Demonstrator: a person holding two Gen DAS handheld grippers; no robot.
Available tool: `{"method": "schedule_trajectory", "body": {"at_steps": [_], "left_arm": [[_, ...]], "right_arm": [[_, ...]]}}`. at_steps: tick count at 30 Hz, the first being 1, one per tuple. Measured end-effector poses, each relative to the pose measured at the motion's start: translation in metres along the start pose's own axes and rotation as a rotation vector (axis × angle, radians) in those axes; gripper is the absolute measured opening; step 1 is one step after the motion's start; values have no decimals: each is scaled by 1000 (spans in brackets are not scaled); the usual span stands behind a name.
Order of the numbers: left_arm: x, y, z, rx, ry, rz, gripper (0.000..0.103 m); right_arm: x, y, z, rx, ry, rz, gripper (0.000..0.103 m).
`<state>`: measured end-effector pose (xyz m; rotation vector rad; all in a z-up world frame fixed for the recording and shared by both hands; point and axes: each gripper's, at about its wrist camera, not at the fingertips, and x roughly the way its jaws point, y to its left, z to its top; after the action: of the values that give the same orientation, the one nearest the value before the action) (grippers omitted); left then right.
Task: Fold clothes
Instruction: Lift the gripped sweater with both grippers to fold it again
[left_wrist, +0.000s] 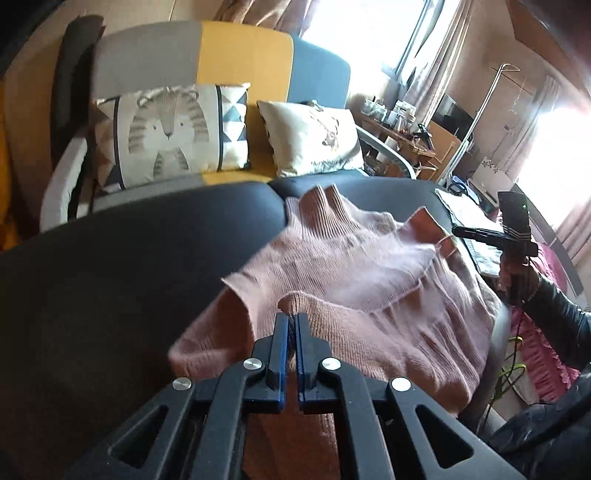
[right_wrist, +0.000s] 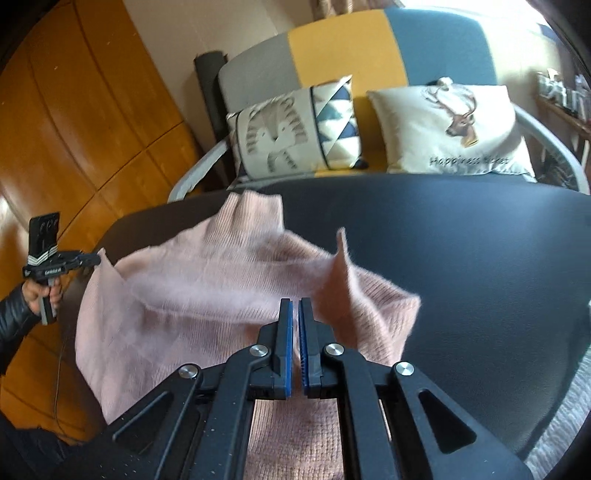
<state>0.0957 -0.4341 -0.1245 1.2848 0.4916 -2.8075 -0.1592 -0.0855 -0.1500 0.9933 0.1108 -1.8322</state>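
- Sweater (left_wrist: 354, 280) — pink knit, one item, lying on the dark counter (left_wrist: 122, 280); collar toward 12 o'clock, hem toward 6 o'clock in both wrist views.
- Left gripper (left_wrist: 292, 321): jaws clenched on a raised pinch of knit near the hem.
- Right gripper (right_wrist: 295, 306): jaws clenched; sweater fabric bunches at their tips, so likely gripped.
- Progress, judged: early. Sleeves look turned in over the body; the hem-to-collar fold is not yet made and both lower corners are only lifted.
- Hard to make out: fabric edges blurred; hem hidden under the grippers — exact grip points unclear.
- Beyond, at 12 o'clock: sofa (right_wrist: 340, 44) with two cushions.
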Motion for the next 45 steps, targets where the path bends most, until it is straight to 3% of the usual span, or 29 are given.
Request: {"method": "schedule_trajectory", "body": {"at_steps": [10, 12, 14, 16, 21, 22, 23, 26, 30, 34, 38, 42, 45], "left_arm": [[13, 0, -10, -44, -7, -9, 2], [13, 2, -12, -55, -11, -10, 3], [13, 2, -14, -53, -7, -10, 3], [14, 2, -15, -55, -7, -11, 3], [17, 2, -16, -66, -3, -11, 3], [18, 2, -16, -71, 0, -9, 3], [19, 3, -17, -75, 2, -6, 3], [19, 4, -19, -100, -5, -5, 3], [7, 4, -18, -123, -62, 2, 3], [3, -6, -3, -56, -95, 48, 3], [10, -1, 6, -88, -128, 100, 3], [45, 5, -7, -62, 32, 171, 3], [58, 9, -18, -57, 103, 194, 4]], "right_arm": [[9, -8, -4, 10, 36, 25, 5], [12, -10, -5, 9, 58, 28, 19], [16, -10, -7, 1, 82, 23, 42], [20, -10, -9, -14, 96, 4, 46], [36, -12, -9, -34, 147, -1, 44], [41, -10, -8, -48, 162, -7, 20], [44, -7, -8, -71, 175, -26, 2], [43, 1, -8, -111, 161, -61, 2], [2, -1, 4, -77, -13, -174, 1], [-19, -7, 21, -60, -107, -253, 1], [0, -11, 21, -63, -73, -282, 2], [39, -27, 1, -29, 70, -217, 4], [37, -28, -11, -23, 84, -174, 21]]}}
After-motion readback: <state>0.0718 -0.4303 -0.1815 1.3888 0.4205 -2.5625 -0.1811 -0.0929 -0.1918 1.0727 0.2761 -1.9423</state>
